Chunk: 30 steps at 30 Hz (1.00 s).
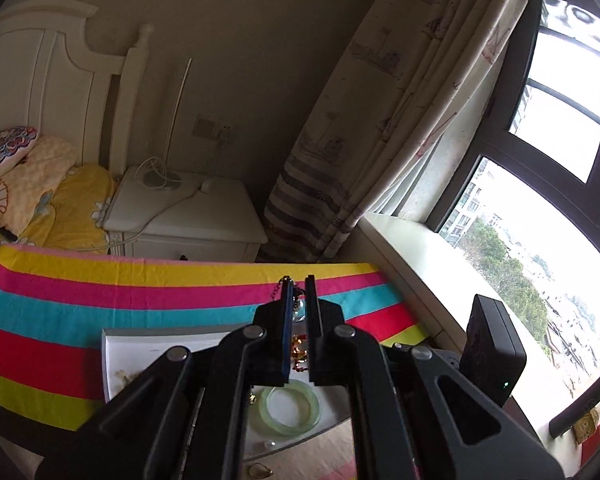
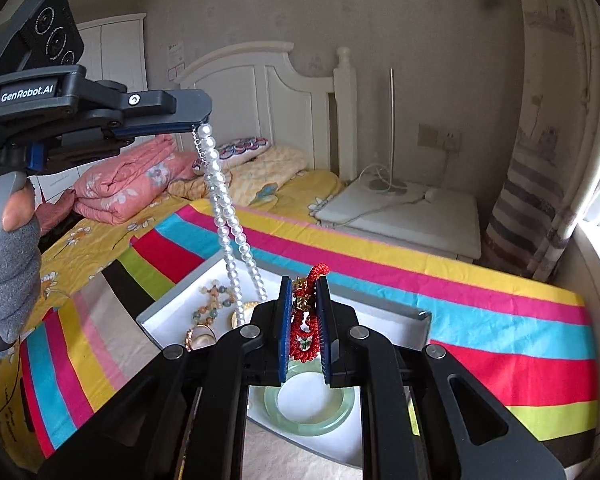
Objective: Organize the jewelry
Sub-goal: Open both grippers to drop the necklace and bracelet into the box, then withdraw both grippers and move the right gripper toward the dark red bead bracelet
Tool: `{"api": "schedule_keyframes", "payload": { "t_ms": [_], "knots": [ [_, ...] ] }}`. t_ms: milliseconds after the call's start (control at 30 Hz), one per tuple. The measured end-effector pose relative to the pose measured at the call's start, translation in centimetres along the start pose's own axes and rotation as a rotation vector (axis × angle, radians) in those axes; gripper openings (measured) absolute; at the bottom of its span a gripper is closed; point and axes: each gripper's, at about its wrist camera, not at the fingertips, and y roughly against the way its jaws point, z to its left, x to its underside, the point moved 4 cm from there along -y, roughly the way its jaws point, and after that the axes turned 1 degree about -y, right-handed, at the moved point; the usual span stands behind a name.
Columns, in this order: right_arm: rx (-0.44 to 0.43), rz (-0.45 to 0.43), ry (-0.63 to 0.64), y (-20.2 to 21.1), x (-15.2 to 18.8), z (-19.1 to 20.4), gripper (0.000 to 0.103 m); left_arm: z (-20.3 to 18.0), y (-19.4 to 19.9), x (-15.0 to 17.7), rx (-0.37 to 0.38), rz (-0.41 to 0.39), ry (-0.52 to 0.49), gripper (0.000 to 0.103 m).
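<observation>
My left gripper [image 1: 299, 280] is shut on a white pearl necklace [image 2: 224, 208], which hangs from its tips [image 2: 204, 122] down into the white tray [image 2: 396, 314]. My right gripper [image 2: 303, 282] is shut on a red woven bracelet [image 2: 306, 320] with gold charms, held above the tray. A pale green jade bangle [image 2: 312, 420] lies in the tray below my right fingers; it also shows in the left wrist view [image 1: 286, 408]. A multicoloured bead bracelet [image 2: 214, 300] and a gold ring piece [image 2: 200, 338] lie in the tray's left part.
The tray sits on a striped multicoloured cloth [image 2: 480, 320] over a table. A bed with yellow sheets [image 2: 300, 184] and a white nightstand [image 2: 412, 216] stand behind. A curtain [image 1: 380, 120] and window sill [image 1: 420, 248] are to the right.
</observation>
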Motion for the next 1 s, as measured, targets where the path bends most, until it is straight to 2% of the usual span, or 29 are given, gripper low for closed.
{"api": "schedule_keyframes", "payload": {
  "t_ms": [67, 133, 200, 233, 267, 300, 333, 400, 500, 600, 700, 800, 900, 1000],
  "knots": [
    [-0.003, 0.059, -0.039, -2.7, 1.0, -1.0, 0.014, 1.9, -1.7, 1.4, -0.037, 0.038, 0.022, 0.007],
    [0.000, 0.110, -0.076, -4.8, 1.9, -1.8, 0.014, 3.8, -3.0, 2.8, -0.061, 0.074, 0.058, 0.023],
    [0.015, 0.142, -0.082, -6.2, 2.6, -2.1, 0.016, 5.4, -3.5, 4.0, -0.094, 0.093, 0.085, 0.061],
    [0.022, 0.162, -0.085, -6.8, 2.9, -2.2, 0.022, 6.1, -3.7, 4.5, -0.118, 0.097, 0.093, 0.068],
    [0.020, 0.173, -0.092, -7.0, 3.3, -2.3, 0.033, 6.6, -3.7, 4.9, -0.133, 0.100, 0.097, 0.074],
    [0.015, 0.170, -0.102, -7.1, 3.5, -2.4, 0.039, 7.1, -3.7, 5.2, -0.138, 0.105, 0.099, 0.076],
    [0.012, 0.158, -0.113, -7.0, 3.7, -2.5, 0.050, 7.5, -3.6, 5.6, -0.147, 0.113, 0.101, 0.078],
    [0.015, 0.138, -0.139, -6.3, 4.1, -2.9, 0.054, 8.1, -3.1, 6.3, -0.192, 0.118, 0.096, 0.089],
    [0.025, 0.123, -0.183, -4.8, 4.9, -3.3, 0.058, 8.2, -1.5, 7.6, -0.302, 0.092, 0.039, 0.097],
    [0.030, 0.094, -0.212, -2.4, 5.7, -3.3, 0.067, 7.5, 0.8, 9.1, -0.372, 0.047, -0.029, 0.100],
    [0.027, 0.058, -0.218, 0.5, 6.8, -2.6, 0.076, 6.5, 3.1, 11.3, -0.399, 0.028, -0.058, 0.100],
    [0.036, 0.026, -0.215, 3.0, 7.9, -1.3, 0.086, 5.9, 4.8, 14.2, -0.431, 0.050, -0.064, 0.100],
    [0.030, 0.027, -0.190, 4.3, 9.2, 0.7, 0.086, 5.8, 6.0, 17.4, -0.457, 0.091, -0.049, 0.100],
    [0.012, 0.062, -0.168, 4.5, 10.6, 2.7, 0.086, 6.1, 7.3, 20.2, -0.423, 0.115, 0.005, 0.100]
  ]
}}
